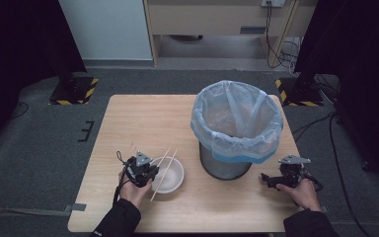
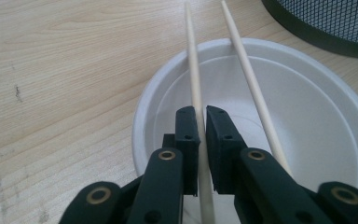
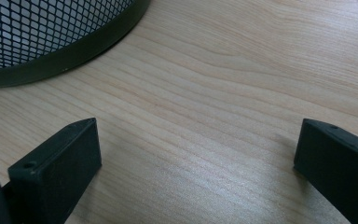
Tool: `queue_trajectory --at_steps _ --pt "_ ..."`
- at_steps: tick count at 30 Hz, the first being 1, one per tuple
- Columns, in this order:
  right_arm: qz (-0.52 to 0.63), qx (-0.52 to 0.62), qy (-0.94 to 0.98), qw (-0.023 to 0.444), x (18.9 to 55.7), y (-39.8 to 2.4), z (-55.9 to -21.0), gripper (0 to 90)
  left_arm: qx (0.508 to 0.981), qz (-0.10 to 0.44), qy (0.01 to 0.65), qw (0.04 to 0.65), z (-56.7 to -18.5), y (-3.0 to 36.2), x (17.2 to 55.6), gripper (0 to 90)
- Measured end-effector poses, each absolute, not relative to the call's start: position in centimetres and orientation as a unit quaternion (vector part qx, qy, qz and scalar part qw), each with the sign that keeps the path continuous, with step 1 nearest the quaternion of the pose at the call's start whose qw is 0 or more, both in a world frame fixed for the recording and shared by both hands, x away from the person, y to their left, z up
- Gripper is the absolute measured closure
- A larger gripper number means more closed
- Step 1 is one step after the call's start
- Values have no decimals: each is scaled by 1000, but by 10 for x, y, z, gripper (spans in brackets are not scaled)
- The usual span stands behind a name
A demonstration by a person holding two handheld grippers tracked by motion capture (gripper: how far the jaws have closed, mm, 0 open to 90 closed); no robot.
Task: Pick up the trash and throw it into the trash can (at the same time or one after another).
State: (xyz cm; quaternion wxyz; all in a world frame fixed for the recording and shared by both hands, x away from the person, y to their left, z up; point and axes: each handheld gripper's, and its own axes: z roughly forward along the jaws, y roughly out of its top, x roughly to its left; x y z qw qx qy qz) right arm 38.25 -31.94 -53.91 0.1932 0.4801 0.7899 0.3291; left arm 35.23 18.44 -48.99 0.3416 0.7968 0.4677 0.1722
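A white bowl [image 1: 171, 175] sits on the wooden table near its front left, with two wooden chopsticks [image 1: 165, 167] lying across it. My left gripper [image 2: 202, 122] reaches over the bowl's [image 2: 307, 116] near rim and is shut on the left chopstick [image 2: 196, 88], pinched between the black pads. The second chopstick [image 2: 249, 77] rests free beside it. In the high view that gripper [image 1: 151, 173] meets the bowl's left edge. My right gripper [image 1: 265, 180] stands open at the front right, low over bare wood [image 3: 200, 135], nothing between its fingers.
A black mesh bin [image 1: 227, 165] lined with a pale blue bag [image 1: 237, 121] stands between the two hands, its base close to both grippers [image 3: 60, 42]. The table's front edge [image 1: 187, 229] is near the person's forearms.
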Motion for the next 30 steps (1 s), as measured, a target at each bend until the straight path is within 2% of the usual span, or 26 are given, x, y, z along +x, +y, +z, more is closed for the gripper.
queue_trajectory --at_steps 12,30 --pt "329 480 790 193 383 -319 -539 8 795 170 466 351 -485 185 352 851" --pt "329 480 790 193 383 -319 -539 8 766 187 451 418 -451 197 340 850"
